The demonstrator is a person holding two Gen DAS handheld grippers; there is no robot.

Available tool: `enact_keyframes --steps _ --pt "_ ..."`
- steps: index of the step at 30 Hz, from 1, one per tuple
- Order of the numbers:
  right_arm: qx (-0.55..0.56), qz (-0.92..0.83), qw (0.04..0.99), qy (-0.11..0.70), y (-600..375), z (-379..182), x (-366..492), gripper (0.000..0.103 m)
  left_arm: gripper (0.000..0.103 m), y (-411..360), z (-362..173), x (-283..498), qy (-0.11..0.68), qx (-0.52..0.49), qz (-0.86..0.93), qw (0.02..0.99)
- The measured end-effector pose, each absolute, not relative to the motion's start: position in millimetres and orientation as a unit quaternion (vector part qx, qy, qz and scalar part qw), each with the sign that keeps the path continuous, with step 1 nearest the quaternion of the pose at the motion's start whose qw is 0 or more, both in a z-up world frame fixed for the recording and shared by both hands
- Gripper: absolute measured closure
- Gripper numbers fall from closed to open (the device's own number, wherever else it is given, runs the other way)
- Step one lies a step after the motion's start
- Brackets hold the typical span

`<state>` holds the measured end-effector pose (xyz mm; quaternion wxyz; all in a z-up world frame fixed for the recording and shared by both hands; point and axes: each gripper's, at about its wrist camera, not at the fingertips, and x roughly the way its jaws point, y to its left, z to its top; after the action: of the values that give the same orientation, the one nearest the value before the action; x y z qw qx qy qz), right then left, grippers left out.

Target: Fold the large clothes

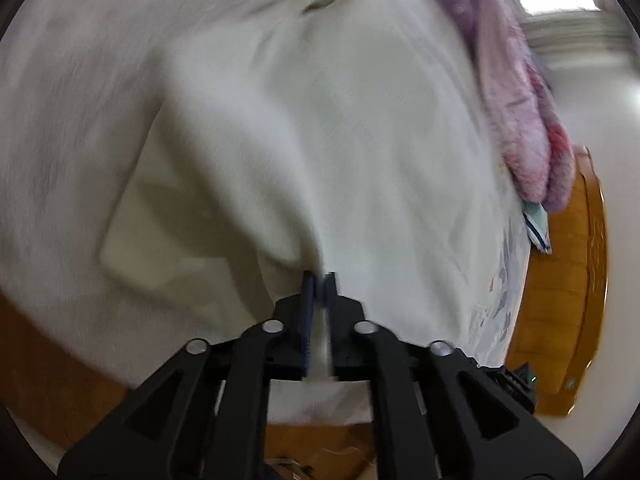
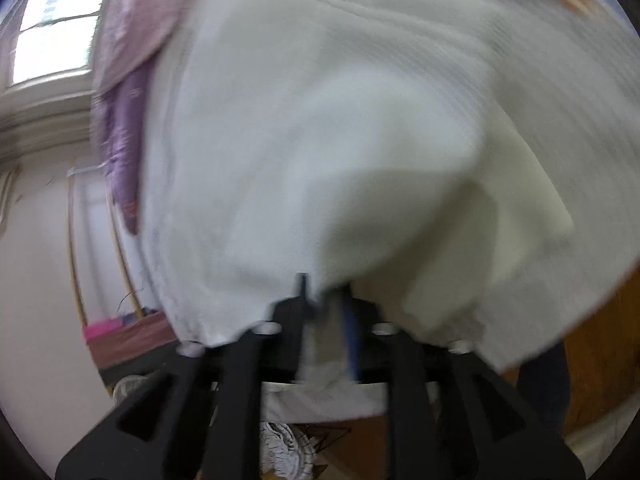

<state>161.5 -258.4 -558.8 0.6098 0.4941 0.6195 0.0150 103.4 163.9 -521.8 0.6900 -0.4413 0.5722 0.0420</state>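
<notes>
A large white garment [image 1: 328, 140] fills the left wrist view, spread over a bed. My left gripper [image 1: 319, 280] is shut on an edge of it, with cloth pinched between the blue pads. In the right wrist view the same white garment [image 2: 340, 152] bulges up in front of my right gripper [image 2: 326, 286], which is shut on another edge of it. Cloth drapes over the right gripper's finger bases. Both views are blurred by motion.
A pink and purple fluffy blanket [image 1: 520, 112] lies along the bed's far side, also in the right wrist view [image 2: 124, 92]. A wooden bed frame [image 1: 576, 280] borders the bed. A bright window [image 2: 52, 28] and pale wall are at the left.
</notes>
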Motion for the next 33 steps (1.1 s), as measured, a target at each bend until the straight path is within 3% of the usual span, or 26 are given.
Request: enact_keyframes --steps 1,2,5,9,12,15,16,17,18,19,23,25,27,32,33 --pt "0.492 0.004 0.601 0.630 -259.2 -557.3 155.1 0.057 0.082 162.5 -523.8 100.7 0.577 -0.445 0.051 0.682" --pt "0.497 0.000 0.594 0.633 -256.9 -556.3 150.4 0.053 0.079 159.2 -525.7 98.9 0.580 -0.456 0.059 0.672" --pt "0.529 0.005 0.553 0.643 -236.0 -556.7 145.2 0.053 0.071 145.8 -526.3 96.5 0.591 -0.479 0.060 0.646" --pt "0.533 0.008 0.527 0.661 -204.2 -563.7 154.0 0.052 0.044 126.3 -526.2 102.2 0.601 -0.494 0.065 0.625" --pt "0.522 -0.015 0.527 0.671 -201.5 -572.6 161.6 0.052 0.042 112.8 -532.2 111.0 0.617 -0.467 0.082 0.628" --pt "0.522 -0.012 0.527 0.671 -199.4 -579.4 168.2 0.073 0.044 110.0 -539.5 116.9 0.625 -0.461 0.091 0.623" --pt "0.530 -0.003 0.527 0.665 -198.7 -579.8 170.3 0.087 0.048 110.6 -540.9 117.2 0.626 -0.463 0.092 0.620" --pt "0.532 0.013 0.533 0.658 -199.8 -577.5 173.1 0.093 0.052 112.2 -540.9 116.5 0.624 -0.467 0.092 0.620" --pt "0.529 0.022 0.540 0.654 -201.3 -573.8 175.4 0.095 0.065 113.1 -541.2 117.0 0.627 -0.464 0.093 0.619" --pt "0.531 0.028 0.544 0.650 -201.5 -570.9 175.6 0.098 0.069 115.9 -540.5 113.3 0.630 -0.469 0.099 0.611" --pt "0.537 0.050 0.550 0.638 -206.7 -562.2 176.1 0.099 0.065 128.2 -540.9 89.7 0.620 -0.536 0.098 0.565" --pt "0.546 0.059 0.551 0.628 -205.0 -558.8 177.1 0.099 0.048 128.4 -543.0 88.9 0.615 -0.540 0.103 0.566" --pt "0.560 0.070 0.552 0.614 -206.9 -553.3 174.8 0.099 0.040 131.4 -545.6 87.0 0.607 -0.546 0.109 0.567" --pt "0.557 0.099 0.559 0.606 -203.8 -546.7 179.0 0.099 0.042 134.5 -539.4 90.7 0.587 -0.544 0.102 0.591" --pt "0.554 0.099 0.563 0.605 -204.1 -546.0 180.2 0.099 0.050 134.4 -538.4 93.7 0.587 -0.538 0.096 0.597"
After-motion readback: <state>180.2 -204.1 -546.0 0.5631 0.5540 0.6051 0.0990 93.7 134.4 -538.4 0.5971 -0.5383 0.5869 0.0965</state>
